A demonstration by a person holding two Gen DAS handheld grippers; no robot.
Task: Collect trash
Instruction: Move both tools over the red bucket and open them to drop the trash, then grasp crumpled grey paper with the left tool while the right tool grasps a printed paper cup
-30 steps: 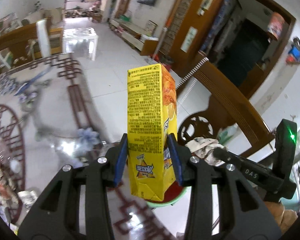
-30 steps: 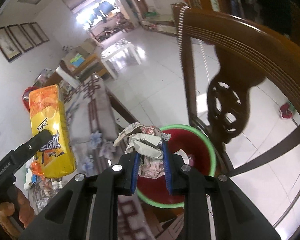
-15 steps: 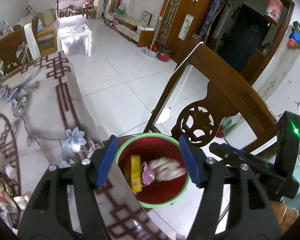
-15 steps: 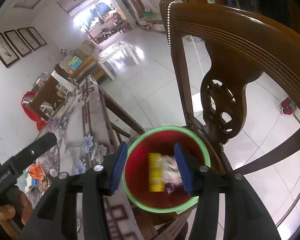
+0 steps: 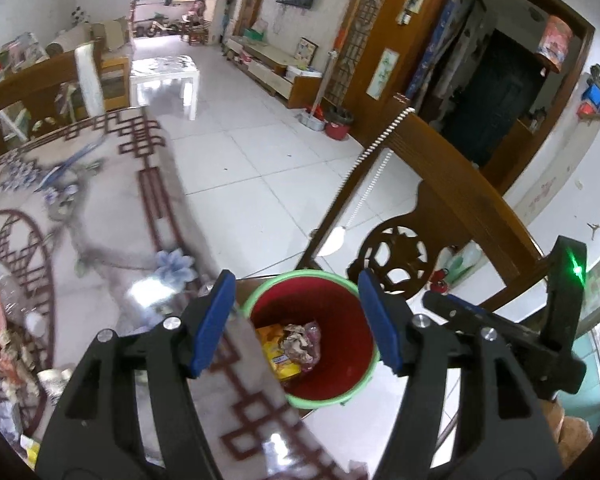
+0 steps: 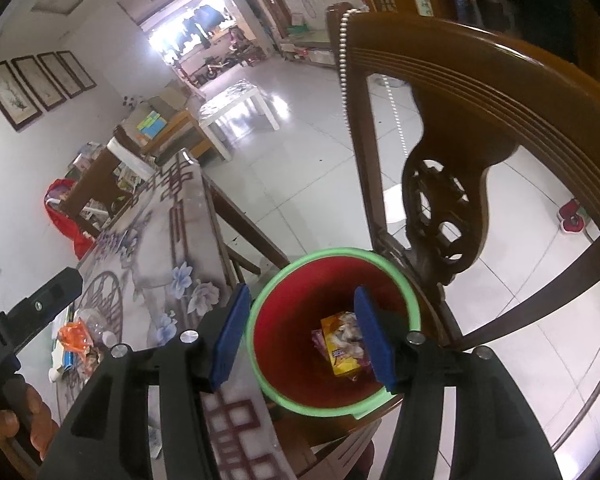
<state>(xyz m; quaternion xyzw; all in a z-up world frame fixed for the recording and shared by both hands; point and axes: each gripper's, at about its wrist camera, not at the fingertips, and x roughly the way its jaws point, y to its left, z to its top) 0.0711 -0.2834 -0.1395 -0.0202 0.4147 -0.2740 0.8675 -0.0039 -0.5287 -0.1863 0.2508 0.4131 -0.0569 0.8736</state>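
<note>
Inside, red bin point(image 5: 332, 364) holds yellow carton point(image 5: 278, 350), wrappers point(image 5: 300, 340).

A red bin point(image 5: 340, 368) with a pale green rim sits low in the centre of the left wrist view and upright, its mouth open to the camera. At its bottom lies a yellow carton point(image 5: 278, 350), flat on its side toward the left of the bin's floor. Just right of the carton, touching it, is a crumpled wad of paper point(image 5: 294, 340) (grey-white, with a pinkish wrapper point(image 5: 312, 330) tucked against it). In the right wrist view the same bin point(image 6: 300, 384) fills the lower centre, and the carton point(image 6: 340, 354) lies in it with printed lettering facing up, the crumpled paper point(image 6: 346, 332) over its upper end.
</note>
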